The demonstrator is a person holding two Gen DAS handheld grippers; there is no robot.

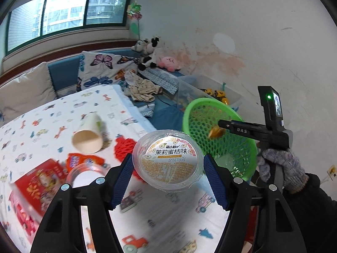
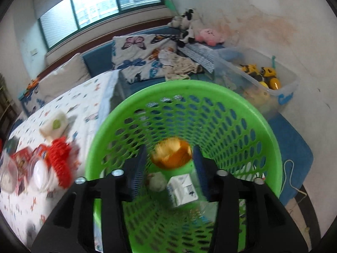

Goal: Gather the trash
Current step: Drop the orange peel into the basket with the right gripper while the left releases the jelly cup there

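My left gripper (image 1: 168, 164) is shut on a clear plastic jelly cup (image 1: 168, 161) with a printed lid, held above the patterned table (image 1: 160, 217) next to the green mesh basket (image 1: 238, 147). My right gripper (image 2: 170, 160) is over the basket (image 2: 210, 97) with an orange peel (image 2: 171, 155) between its open pads, blurred as if dropping. In the left wrist view the right gripper (image 1: 221, 124) holds the peel (image 1: 215, 131) over the basket. A small white carton (image 2: 182, 189) and a crumpled wad (image 2: 155, 181) lie in the basket.
On the table lie a tipped paper cup (image 1: 89, 135), red foam netting (image 1: 124, 147), a red box (image 1: 35, 187), an orange wrapper (image 1: 84, 160) and a clear cup (image 1: 86, 172). Behind are cushions, clothes and a clear toy bin (image 2: 263, 80).
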